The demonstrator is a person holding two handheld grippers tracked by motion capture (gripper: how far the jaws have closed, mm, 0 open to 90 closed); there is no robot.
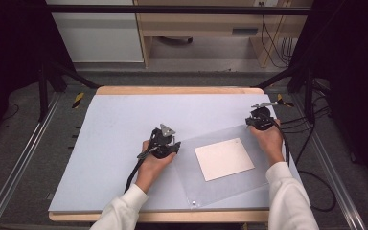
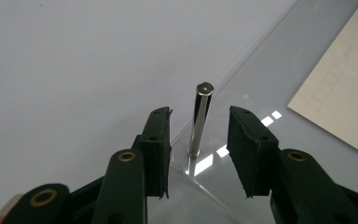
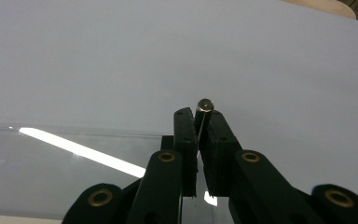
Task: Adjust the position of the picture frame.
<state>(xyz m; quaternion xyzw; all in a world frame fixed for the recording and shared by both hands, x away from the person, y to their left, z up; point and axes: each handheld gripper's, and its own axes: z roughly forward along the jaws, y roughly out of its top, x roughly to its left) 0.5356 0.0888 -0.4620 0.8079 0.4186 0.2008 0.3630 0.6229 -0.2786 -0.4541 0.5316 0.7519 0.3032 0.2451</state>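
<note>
My left gripper (image 2: 199, 144) has its jaws apart, with a metal post (image 2: 200, 119) standing between them; neither pad touches it. The post stands at the near-left corner of the clear sheet (image 1: 230, 184), its long axis upright off the sheet and its rounded cap pointing up, away from the sheet's face. From the high view that gripper (image 1: 164, 142) sits just off the sheet's left edge.

My right gripper (image 3: 198, 140) has its jaws clamped on a second post (image 3: 204, 106), whose round head sticks out just past my pads; its shaft runs along the line of my jaws and I cannot tell more of its length, since the pads cover it. In the high view this gripper (image 1: 259, 120) sits at the sheet's far-right corner.

A cream card (image 1: 224, 158) lies flat under or on the sheet, near its middle; which, I cannot tell. The sheet itself lies skewed on the grey mat (image 1: 120, 120).
</note>
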